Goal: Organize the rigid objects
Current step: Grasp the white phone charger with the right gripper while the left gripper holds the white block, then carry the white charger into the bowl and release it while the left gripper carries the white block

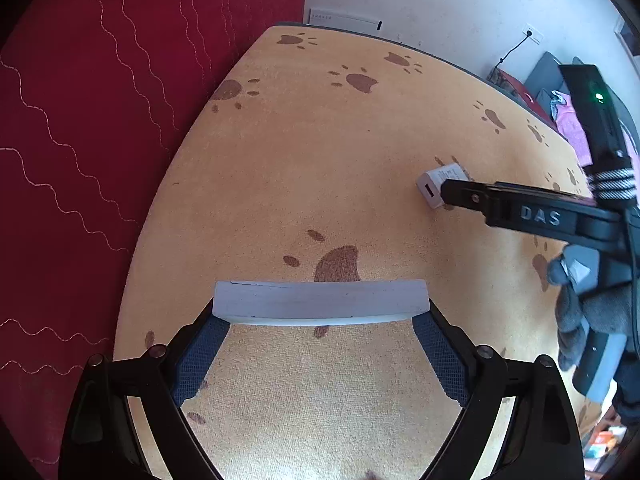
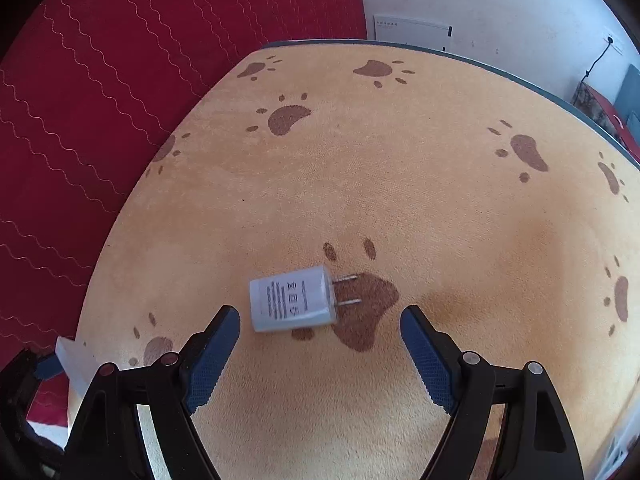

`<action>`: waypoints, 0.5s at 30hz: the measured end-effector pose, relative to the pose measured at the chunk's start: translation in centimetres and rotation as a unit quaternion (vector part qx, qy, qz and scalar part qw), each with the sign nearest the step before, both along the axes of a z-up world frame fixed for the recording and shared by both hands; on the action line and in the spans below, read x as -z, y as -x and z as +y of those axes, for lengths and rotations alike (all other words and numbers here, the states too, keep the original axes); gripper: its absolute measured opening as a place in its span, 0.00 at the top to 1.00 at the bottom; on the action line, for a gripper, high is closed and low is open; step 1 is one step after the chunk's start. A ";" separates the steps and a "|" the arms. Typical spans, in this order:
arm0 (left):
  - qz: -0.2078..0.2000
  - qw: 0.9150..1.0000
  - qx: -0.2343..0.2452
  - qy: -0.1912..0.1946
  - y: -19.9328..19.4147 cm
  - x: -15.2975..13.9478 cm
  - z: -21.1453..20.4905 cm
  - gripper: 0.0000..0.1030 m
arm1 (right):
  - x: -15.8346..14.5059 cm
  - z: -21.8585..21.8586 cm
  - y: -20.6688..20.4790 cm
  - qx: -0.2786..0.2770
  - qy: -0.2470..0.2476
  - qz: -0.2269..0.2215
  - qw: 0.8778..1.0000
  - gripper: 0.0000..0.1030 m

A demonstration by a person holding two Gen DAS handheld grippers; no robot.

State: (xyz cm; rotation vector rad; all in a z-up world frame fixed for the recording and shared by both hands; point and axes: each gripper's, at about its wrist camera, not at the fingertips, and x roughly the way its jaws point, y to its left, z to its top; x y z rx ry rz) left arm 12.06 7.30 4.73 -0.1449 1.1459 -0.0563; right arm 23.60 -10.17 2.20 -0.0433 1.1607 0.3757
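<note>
Blue-padded fingers (image 1: 200, 356) of the left gripper (image 1: 322, 360) are closed on the two ends of a flat white slab (image 1: 320, 300), perhaps a power bank or a thin box, held crosswise and lifted clear of the surface (image 1: 320, 140), an orange cloth printed with brown paw marks. Its jaws stand wide only because the slab is long. From the right wrist, the right gripper (image 2: 320, 356) has its jaws spread wide and holding nothing, with a white two-prong wall charger (image 2: 292, 304) lying on its side just ahead of the fingertips, nearer the left finger (image 2: 212, 360), its prongs pointing toward the surface's right edge over a large paw print (image 2: 366, 308). My judgement is that the step in hand is the pick-up of the charger while the slab waits in the other gripper; the next move calls for a short advance and a small shift left so the body sits between the pads, then a squeeze across its flat sides, not the prongs. Only the left wrist view shows the charger's USB port and the gloved hand (image 1: 580, 304) on the right tool; only the right wrist view shows the charger's printed label and its prongs plainly.
</note>
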 end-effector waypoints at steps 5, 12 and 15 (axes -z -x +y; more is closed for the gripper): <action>0.006 1.000 -0.001 0.004 0.1 0.4 0.5 0.10 | 0.6 0.7 -0.3 -0.003 0.012 -0.001 1.000 0.17; 0.009 1.000 -0.002 0.006 0.1 0.7 0.8 0.10 | 0.4 1.1 -0.5 -0.007 0.025 -0.012 1.000 0.39; 0.009 1.000 -0.002 0.007 0.2 0.8 0.8 0.10 | 0.3 1.1 -0.3 -0.010 0.026 -0.010 1.000 0.39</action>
